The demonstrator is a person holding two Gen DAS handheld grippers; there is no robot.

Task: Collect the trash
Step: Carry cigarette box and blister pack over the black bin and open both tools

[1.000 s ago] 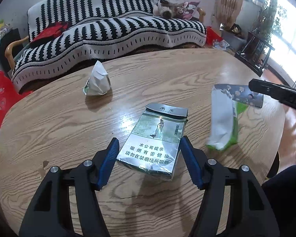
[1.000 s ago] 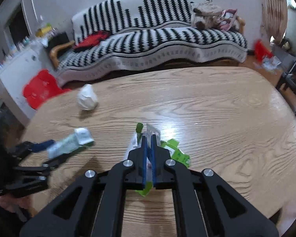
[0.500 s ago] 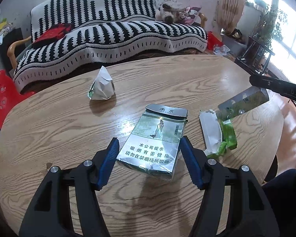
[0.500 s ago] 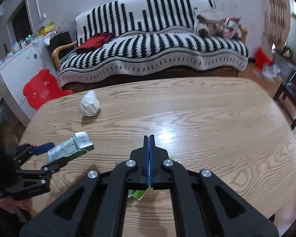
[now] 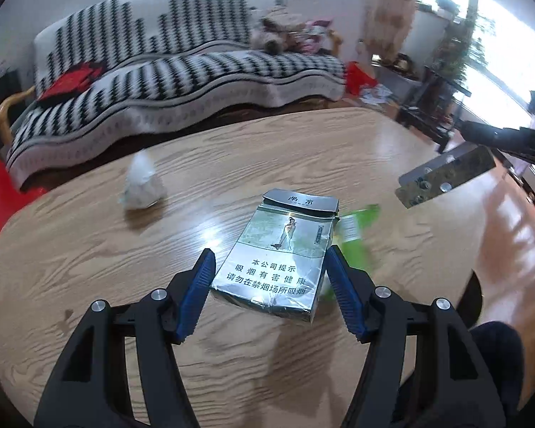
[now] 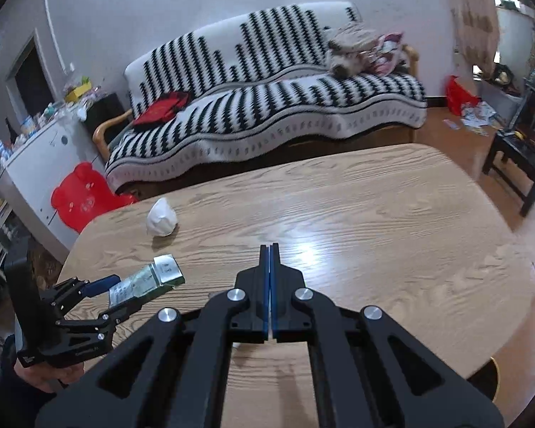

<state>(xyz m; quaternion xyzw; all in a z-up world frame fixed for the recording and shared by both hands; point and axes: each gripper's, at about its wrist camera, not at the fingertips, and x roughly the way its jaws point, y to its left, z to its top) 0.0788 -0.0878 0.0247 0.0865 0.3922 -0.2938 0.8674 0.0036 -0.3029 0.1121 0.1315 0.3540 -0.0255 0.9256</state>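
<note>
Both claws hang above the wooden bench (image 6: 374, 249). Left claw (image 5: 269, 271) has its blue pads (image 5: 196, 296) spread about halfway, and a silver and green cigarette pack (image 5: 278, 249) sits between them, its lid end pointing away from the camera; the pads press on its long sides, and in the right wrist view the pack is lifted clear of the bench top. A hand (image 6: 42, 378) holds that claw's handle at the lower left of the right wrist view.

Right claw (image 6: 269, 260) is fully closed, its blue pads meeting in a thin line. From its own camera nothing shows beyond the tips. In the left wrist view its black tip comes in from the right edge, and a silvery blister pack (image 5: 446, 174) hangs from it, tilted, in the air above the bench's right side.

A green and white wrapper (image 5: 353, 228) lies on the bench just beside the cigarette pack's right edge, partly hidden behind the left claw's right finger and blurred. A crumpled white paper ball (image 6: 161, 218) rests on the bench's far left part, well apart from both claws.

Beyond the bench stands a sofa (image 6: 267, 107) under a black and white zigzag cover, with a red cushion (image 6: 162, 108) on its seat. A red plastic stool (image 6: 82, 199) stands on the floor near the sofa's left end.
</note>
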